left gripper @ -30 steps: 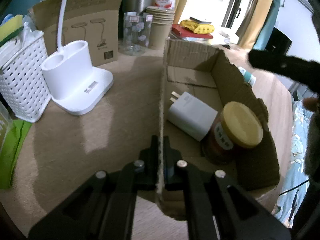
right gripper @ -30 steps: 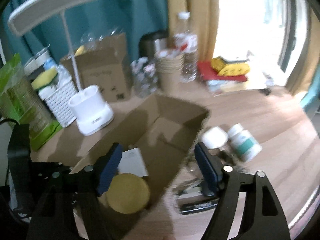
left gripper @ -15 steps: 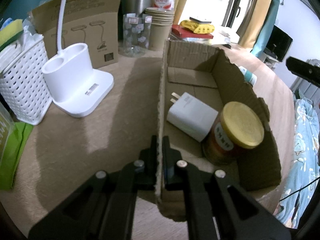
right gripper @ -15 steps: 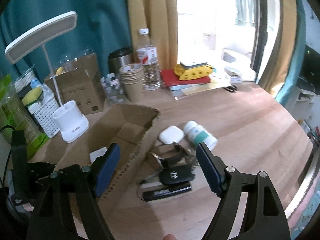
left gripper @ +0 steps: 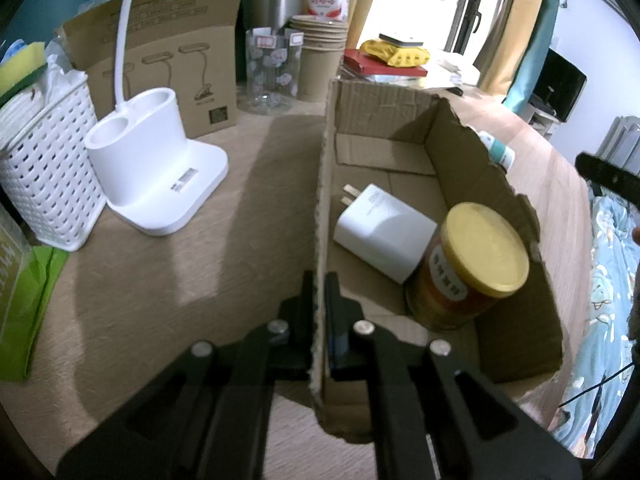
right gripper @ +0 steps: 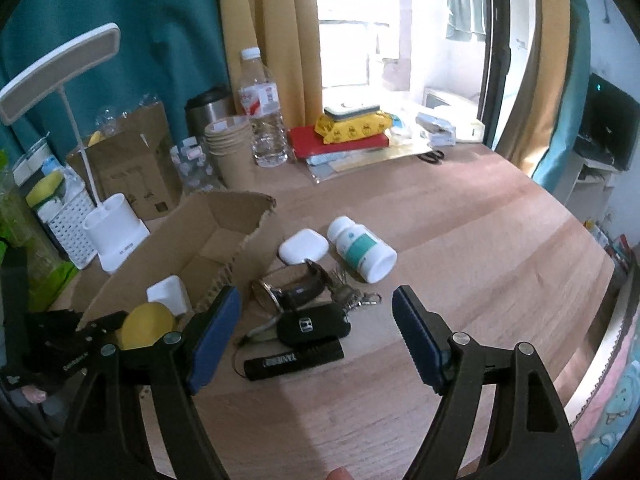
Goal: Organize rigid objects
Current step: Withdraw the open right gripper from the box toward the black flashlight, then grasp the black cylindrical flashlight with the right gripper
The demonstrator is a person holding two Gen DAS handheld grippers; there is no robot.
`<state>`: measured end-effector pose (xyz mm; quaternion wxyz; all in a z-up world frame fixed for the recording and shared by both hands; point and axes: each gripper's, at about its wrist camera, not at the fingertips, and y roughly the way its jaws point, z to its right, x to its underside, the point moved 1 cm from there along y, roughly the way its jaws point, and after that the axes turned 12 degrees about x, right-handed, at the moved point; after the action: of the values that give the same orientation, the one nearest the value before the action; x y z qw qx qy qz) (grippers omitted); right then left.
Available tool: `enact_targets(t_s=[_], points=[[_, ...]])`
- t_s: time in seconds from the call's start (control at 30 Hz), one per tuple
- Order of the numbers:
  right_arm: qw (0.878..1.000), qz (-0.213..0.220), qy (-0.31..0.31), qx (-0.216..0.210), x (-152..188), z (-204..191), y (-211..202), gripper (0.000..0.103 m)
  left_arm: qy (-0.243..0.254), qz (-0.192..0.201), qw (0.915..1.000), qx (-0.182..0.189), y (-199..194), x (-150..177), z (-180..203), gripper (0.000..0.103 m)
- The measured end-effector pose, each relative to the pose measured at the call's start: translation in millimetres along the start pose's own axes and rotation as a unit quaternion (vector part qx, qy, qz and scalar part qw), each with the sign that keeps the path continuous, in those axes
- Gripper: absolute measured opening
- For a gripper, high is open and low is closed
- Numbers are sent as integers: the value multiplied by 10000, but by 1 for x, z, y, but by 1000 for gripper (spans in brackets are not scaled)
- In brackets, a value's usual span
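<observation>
While left gripper (left gripper: 319,300) stays pinched on the near wall of the torn brown cardboard box (left gripper: 436,132), right gripper (right gripper: 316,320) has swung off the box, jaws wide and empty. Now over the loose items on the wooden table (right gripper: 480,248): black car key fob (right gripper: 314,326), black stick-shaped device (right gripper: 294,359), white oval case (right gripper: 303,247), white pill bottle with teal label (right gripper: 361,249). Already boxed: white charger block (left gripper: 384,227), yellow-lidded jar (left gripper: 470,268). Likely next: key fob, nearest the pads.
</observation>
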<state>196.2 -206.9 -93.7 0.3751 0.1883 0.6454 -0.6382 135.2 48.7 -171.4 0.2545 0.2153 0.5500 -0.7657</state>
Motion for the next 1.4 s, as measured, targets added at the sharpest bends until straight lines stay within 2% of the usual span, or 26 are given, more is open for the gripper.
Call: enact_targets(t_s=[0.37,0.73,1.03,1.4], points=[[9992,-385,-115,-66,29,-9,39,81,8,-6,10000,-12,0,0,-1,3],[9980,-584,-232,35,33,-16,71,81,3,-5,10000,-9,0,0,-1,4],[9967,-777,-239,40,42,-19,74,81,3,-7,10000,-10,0,0,-1,3],[9954,-870,-226,337,61,-15,71,81,6,-7,10000,-16,0,0,-1,3]])
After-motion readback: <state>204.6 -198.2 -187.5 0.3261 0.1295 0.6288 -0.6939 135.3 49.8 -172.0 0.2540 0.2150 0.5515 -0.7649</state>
